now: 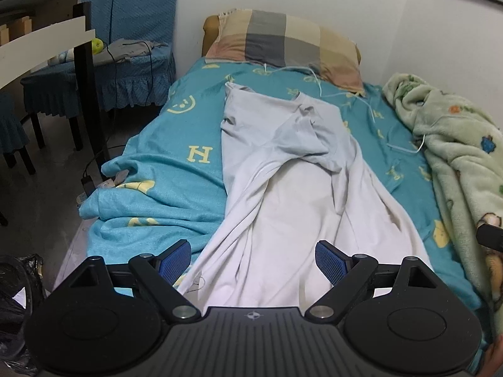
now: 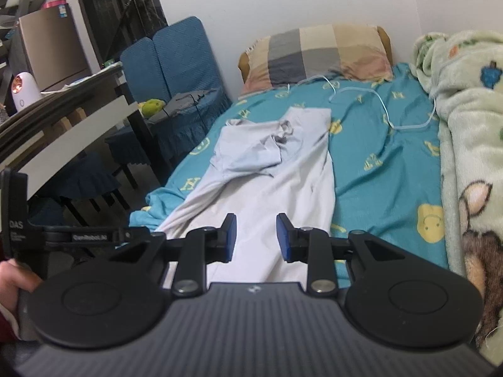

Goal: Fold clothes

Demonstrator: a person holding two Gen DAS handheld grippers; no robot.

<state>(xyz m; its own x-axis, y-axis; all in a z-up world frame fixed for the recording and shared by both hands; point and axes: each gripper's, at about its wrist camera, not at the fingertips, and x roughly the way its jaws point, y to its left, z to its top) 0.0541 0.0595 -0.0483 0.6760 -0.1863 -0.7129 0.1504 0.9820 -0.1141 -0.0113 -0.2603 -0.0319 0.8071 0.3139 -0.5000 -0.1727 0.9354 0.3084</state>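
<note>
1. My left gripper hangs over the near end of the bed, its blue pads spread wide with nothing between them.
2. My right gripper sits a little higher over the same end; its jaws are parted by a narrower gap and also empty.
3. The shirt I am to fold is pale grey and lies lengthwise down the middle of the teal sheet, collar end toward the pillow, hem toward me.
4. One sleeve is folded across the chest; the body is creased, and its left edge bunches near the bed's edge.
5. A green fleece blanket is heaped along the right side, beside the shirt but apart from it.
6. A thin white cord loops on the sheet between pillow and blanket.
7. In the right view, a hand grips the left tool's handle at the frame's edge.
</note>
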